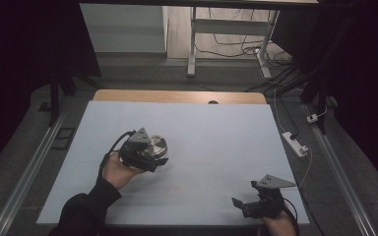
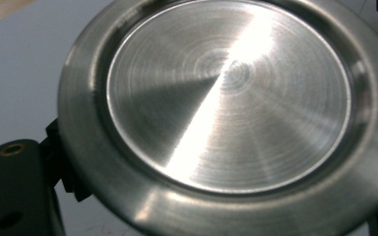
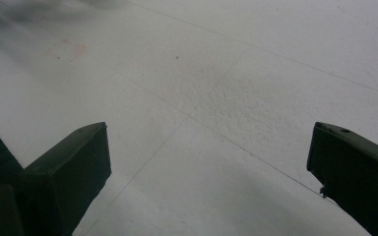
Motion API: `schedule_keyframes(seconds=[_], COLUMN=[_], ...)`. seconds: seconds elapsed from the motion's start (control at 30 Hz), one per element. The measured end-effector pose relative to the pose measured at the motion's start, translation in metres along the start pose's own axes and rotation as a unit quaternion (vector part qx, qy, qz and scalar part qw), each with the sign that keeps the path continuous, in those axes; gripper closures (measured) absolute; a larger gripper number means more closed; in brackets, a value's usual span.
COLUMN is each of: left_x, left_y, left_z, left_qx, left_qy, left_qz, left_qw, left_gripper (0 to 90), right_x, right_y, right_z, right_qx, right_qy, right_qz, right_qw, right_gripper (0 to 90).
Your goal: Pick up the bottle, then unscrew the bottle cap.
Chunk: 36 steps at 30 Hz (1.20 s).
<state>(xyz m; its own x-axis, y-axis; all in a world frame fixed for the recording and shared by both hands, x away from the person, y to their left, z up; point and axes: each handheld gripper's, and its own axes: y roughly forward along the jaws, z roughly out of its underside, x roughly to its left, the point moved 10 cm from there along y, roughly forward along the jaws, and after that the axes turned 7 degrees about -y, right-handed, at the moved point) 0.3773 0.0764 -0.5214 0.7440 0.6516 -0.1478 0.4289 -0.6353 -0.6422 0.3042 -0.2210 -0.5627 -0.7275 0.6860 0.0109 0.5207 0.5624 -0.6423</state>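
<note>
Right claw [image 1: 248, 205] sits low at the near edge of the surface [image 1: 216, 137], jaws spread wide, holding nothing over pale, pebbly white sheet. Well left of it and farther in, the left claw [image 1: 153, 158] grips a lid [image 1: 154, 146] by its rim, jaws clamped on either side. The lid is a round, brushed steel disc with fine concentric rings and a raised edge. No readable writing.

a: how many metal things are counted on the white table [image 1: 202, 132]?
b: one round steel lid [image 1: 155, 146] is counted, near the left edge.
a: and grippers?
b: two are counted: the left gripper [image 1: 150, 156] and the right gripper [image 1: 243, 206].
</note>
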Motion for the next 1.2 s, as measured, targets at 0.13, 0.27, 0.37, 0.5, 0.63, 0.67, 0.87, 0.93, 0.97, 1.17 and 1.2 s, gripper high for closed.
schedule_keyframes(seconds=[0.13, 0.27, 0.37, 0.5, 0.63, 0.67, 0.87, 0.93, 0.97, 1.17, 1.2], left_x=[-0.005, -0.012, -0.016, -0.024, -0.028, -0.028, -0.029, -0.029, -0.030, -0.033, -0.033], left_y=[0.005, 0.009, 0.012, 0.015, 0.017, 0.018, 0.020, 0.020, 0.021, 0.022, 0.023], left_z=[-0.005, -0.010, -0.012, -0.016, -0.016, -0.016, -0.013, -0.012, -0.012, -0.011, -0.010], left_qx=[0.003, 0.004, 0.005, 0.005, 0.007, 0.007, 0.010, 0.012, 0.011, 0.010, 0.010], left_qy=[0.005, 0.013, 0.017, 0.025, 0.028, 0.029, 0.030, 0.031, 0.030, 0.038, 0.039], left_qz=[0.006, 0.013, 0.020, 0.026, 0.031, 0.031, 0.035, 0.036, 0.037, 0.045, 0.045], left_qw=[1.0000, 0.9998, 0.9996, 0.9993, 0.9991, 0.9991, 0.9989, 0.9988, 0.9988, 0.9982, 0.9982], left_gripper=[14.6, 14.6, 14.6, 14.6, 14.6, 14.6, 14.6, 14.6, 14.6, 14.6, 14.6], right_x=[0.000, 0.000, 0.000, 0.001, 0.001, 0.001, 0.001, 0.001, 0.001, 0.006, 0.007], right_y=[0.000, 0.000, 0.000, 0.000, 0.000, 0.000, -0.001, -0.001, -0.001, -0.001, -0.002], right_z=[0.000, 0.000, 0.000, 0.000, 0.000, 0.000, -0.001, -0.001, -0.001, -0.005, -0.006], right_qx=[-0.001, 0.000, 0.001, 0.001, 0.000, 0.000, -0.004, -0.004, -0.004, -0.009, -0.012], right_qy=[0.000, 0.000, 0.000, -0.003, -0.005, -0.005, -0.007, -0.008, -0.008, -0.010, -0.012], right_qz=[0.000, -0.001, 0.000, -0.001, -0.002, -0.002, 0.001, 0.001, 0.003, -0.005, -0.006], right_qw=[1.0000, 1.0000, 1.0000, 1.0000, 1.0000, 1.0000, 1.0000, 1.0000, 1.0000, 0.9999, 0.9998], right_gripper=[2.8, 2.8, 2.8, 3.2, 3.8, 3.8, 2.9, 2.1, 1.7, 0.6, 0.5])
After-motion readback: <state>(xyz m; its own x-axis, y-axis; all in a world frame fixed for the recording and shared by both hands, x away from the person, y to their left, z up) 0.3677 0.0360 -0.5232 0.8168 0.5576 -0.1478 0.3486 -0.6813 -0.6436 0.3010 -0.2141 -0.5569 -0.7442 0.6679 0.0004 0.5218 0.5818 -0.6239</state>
